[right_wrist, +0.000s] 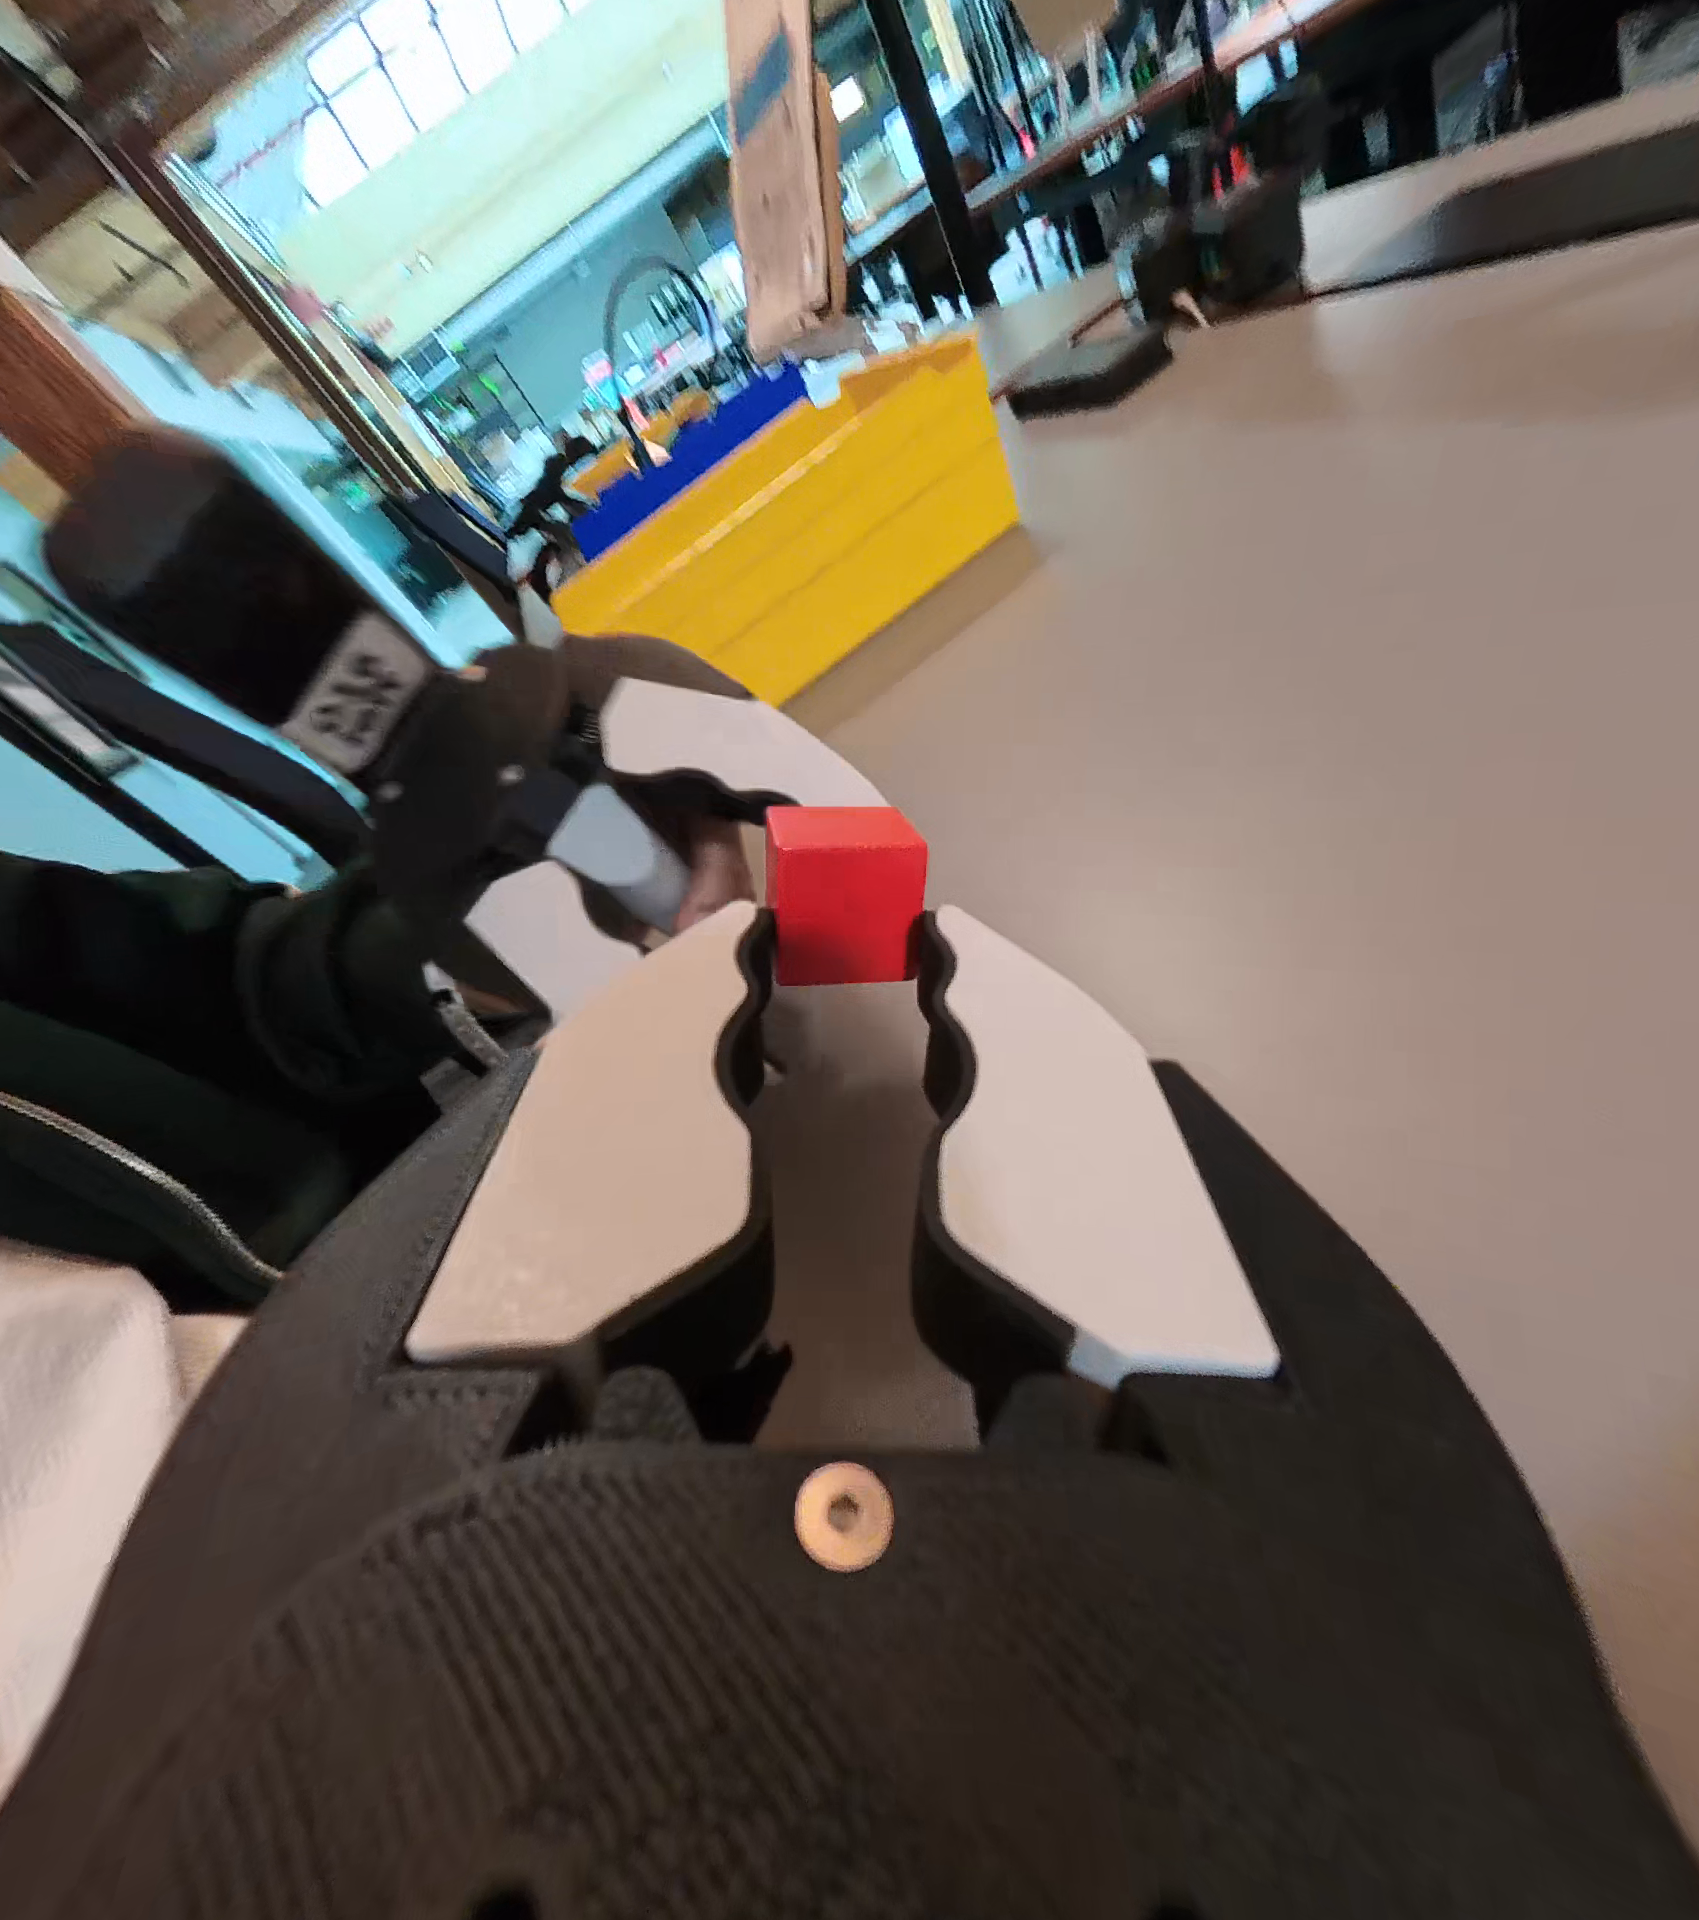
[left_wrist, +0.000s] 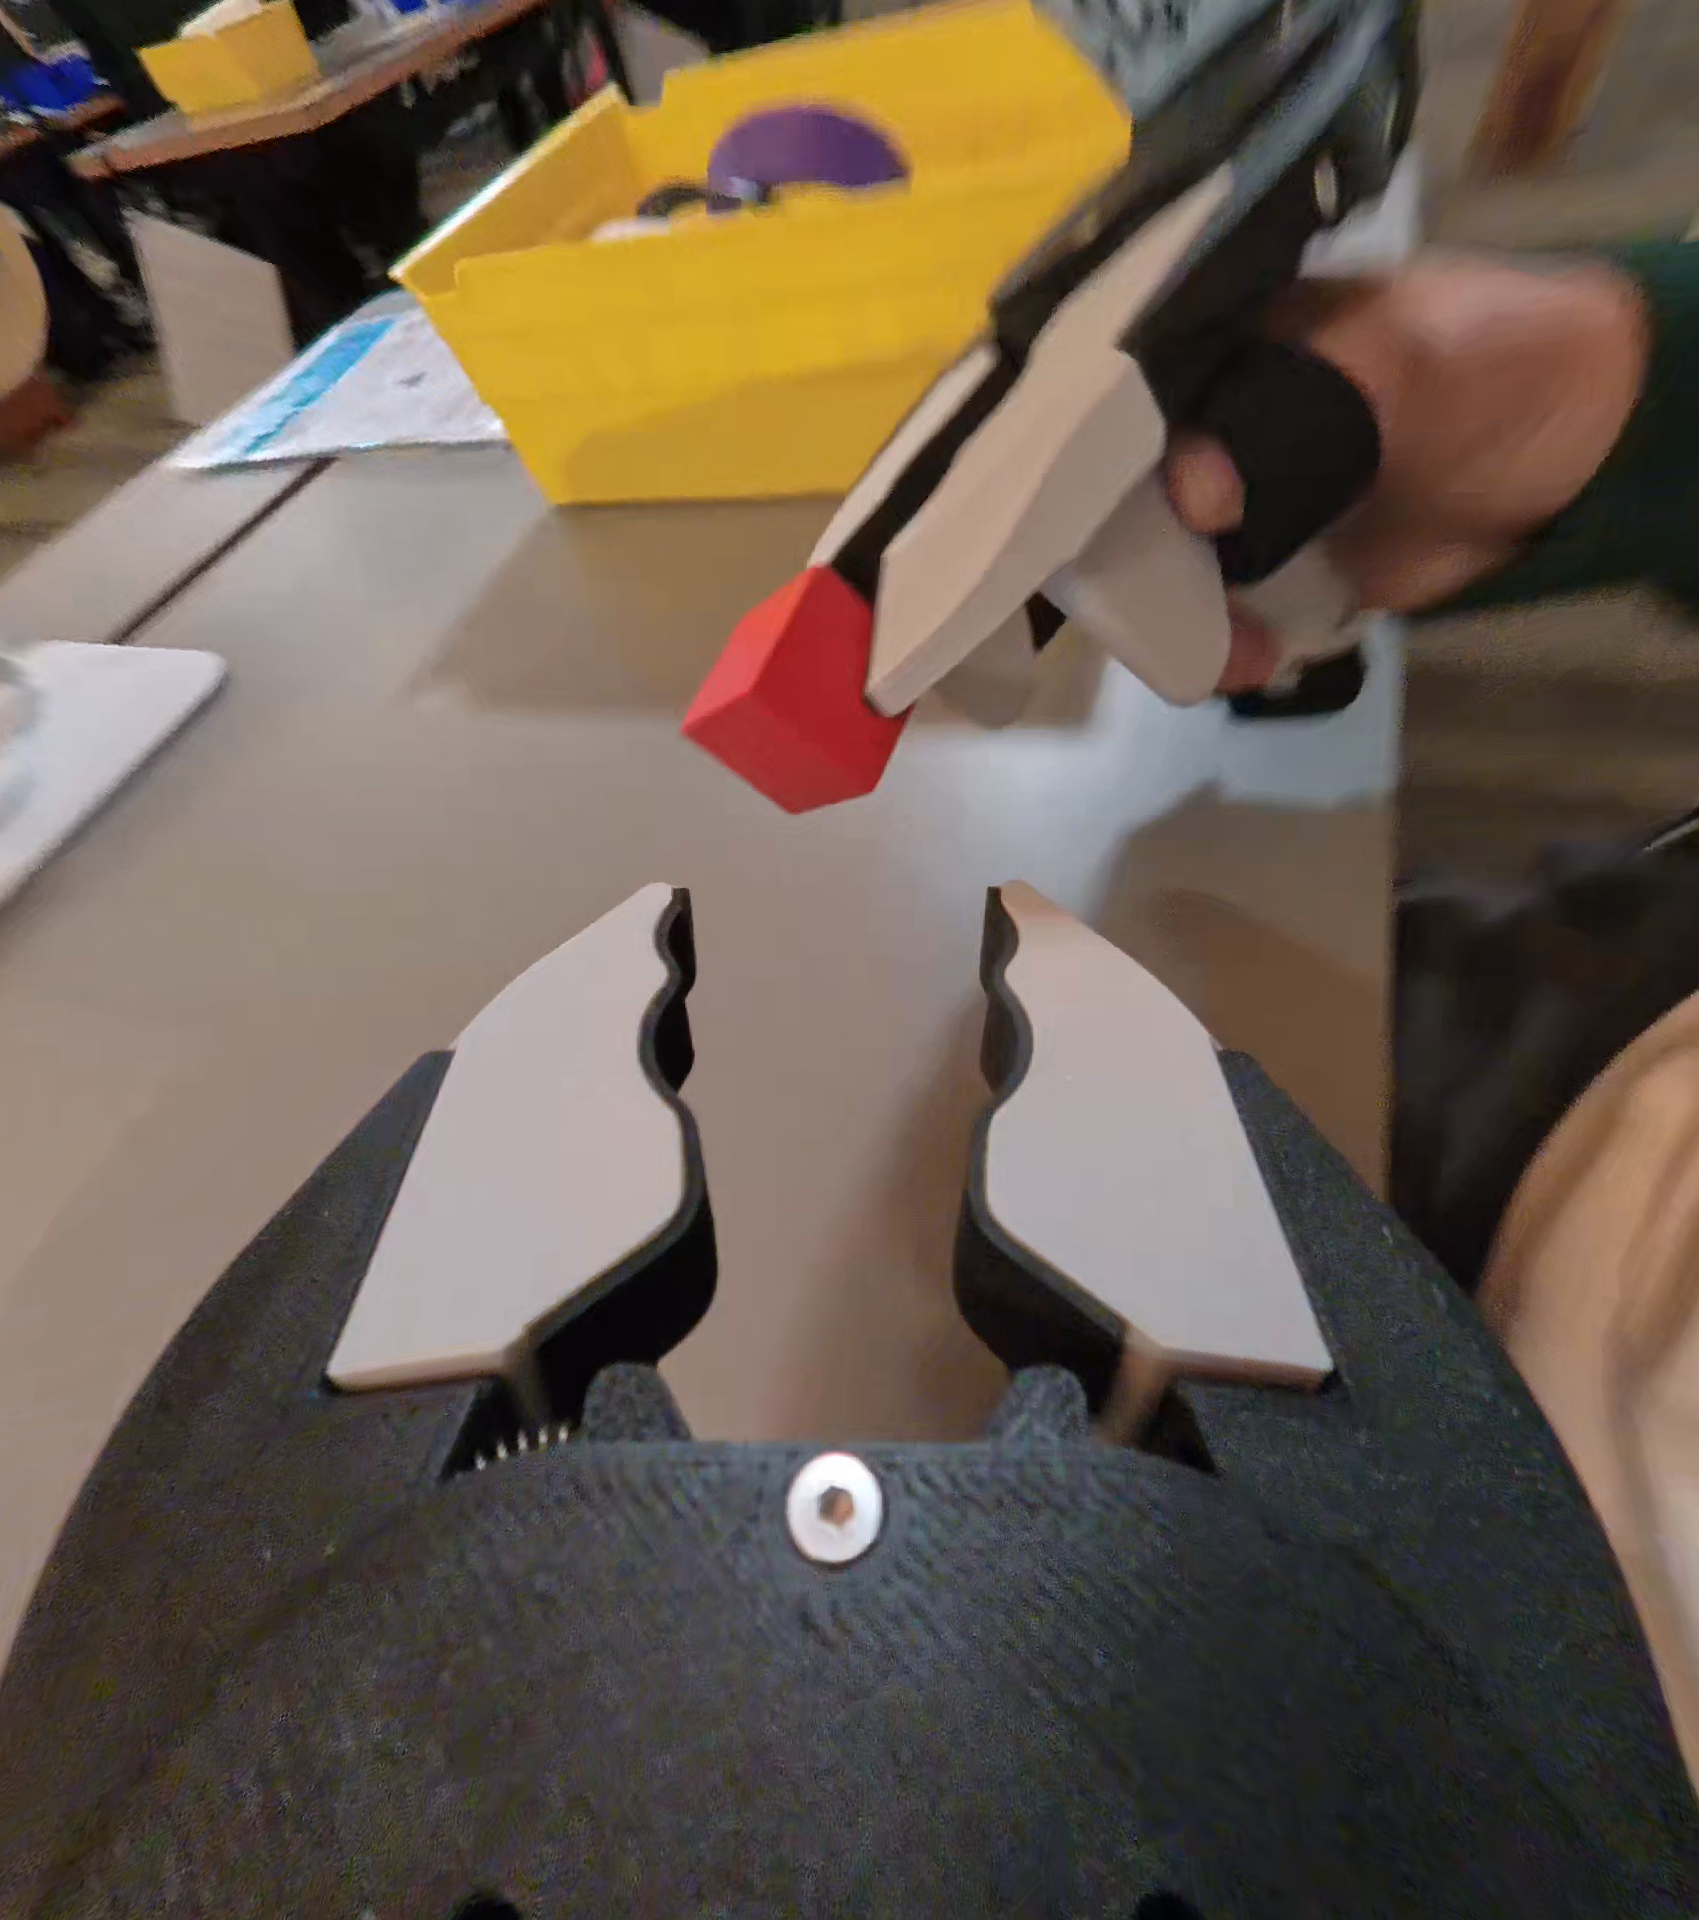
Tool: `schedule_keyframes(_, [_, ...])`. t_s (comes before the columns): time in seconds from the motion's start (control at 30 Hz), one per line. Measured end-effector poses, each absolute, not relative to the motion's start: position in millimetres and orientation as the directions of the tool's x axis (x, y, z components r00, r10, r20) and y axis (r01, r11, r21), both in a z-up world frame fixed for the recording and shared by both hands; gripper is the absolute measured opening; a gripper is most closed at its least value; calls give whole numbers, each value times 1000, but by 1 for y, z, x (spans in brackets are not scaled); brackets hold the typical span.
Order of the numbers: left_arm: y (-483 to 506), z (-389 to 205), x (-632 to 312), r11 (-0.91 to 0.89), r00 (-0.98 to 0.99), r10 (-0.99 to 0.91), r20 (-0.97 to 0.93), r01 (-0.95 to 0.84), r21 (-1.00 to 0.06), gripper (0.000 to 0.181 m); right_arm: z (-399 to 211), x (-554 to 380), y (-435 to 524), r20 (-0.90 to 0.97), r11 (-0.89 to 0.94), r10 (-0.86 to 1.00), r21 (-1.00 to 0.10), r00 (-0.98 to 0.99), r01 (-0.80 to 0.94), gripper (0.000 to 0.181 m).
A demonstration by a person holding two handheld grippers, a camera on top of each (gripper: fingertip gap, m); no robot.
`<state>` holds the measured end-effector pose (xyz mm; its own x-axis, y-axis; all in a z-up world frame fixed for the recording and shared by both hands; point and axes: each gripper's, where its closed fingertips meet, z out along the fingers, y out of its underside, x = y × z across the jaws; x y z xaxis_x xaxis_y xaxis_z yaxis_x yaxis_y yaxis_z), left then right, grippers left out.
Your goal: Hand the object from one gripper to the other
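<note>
left gripper (left_wrist: 834,904): jaws apart, empty, low over the tabletop (left_wrist: 357,831)
red cube (left_wrist: 791,698): up in the air just beyond it, looks light, rigid, smooth, so I'd take the free flat faces
right gripper (left_wrist: 860,639): jaws clamped on the cube's far end
yellow bin (left_wrist: 720,343): far tabletop edge

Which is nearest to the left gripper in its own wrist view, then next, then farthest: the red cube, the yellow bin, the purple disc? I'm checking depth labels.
From the left gripper:
1. Red cube, just ahead, held by the right gripper.
2. Yellow bin, farther back on the table.
3. Purple disc, inside the bin, toward its rear.
</note>
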<state>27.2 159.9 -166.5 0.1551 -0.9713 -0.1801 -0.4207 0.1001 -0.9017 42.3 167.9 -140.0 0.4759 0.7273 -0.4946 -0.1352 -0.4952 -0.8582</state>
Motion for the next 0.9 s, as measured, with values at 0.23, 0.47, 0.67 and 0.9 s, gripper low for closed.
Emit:
schedule_keyframes(0.23, [149, -114, 18, -471, -184, -870, 458, 31, -882, 46, -114, 42, 159, -517, -456, 791, -855, 327, -249, 27])
schedule_keyframes(0.47, [149, -104, 14, -513, -247, -843, 479, 99, -852, 44, -114, 24, 148, -392, -353, 855, -919, 339, -173, 27])
schedule_keyframes(0.67, [137, -99, 16, -428, -254, -884, 392, 104, -898, 35, -113, 15, 142, -287, -258, 884, -958, 369, -127, 27])
schedule_keyframes(0.9, [140, -99, 16, -380, -202, -912, 357, 88, -921, 27, -112, 13, 143, -271, -236, 887, -962, 373, -139, 29])
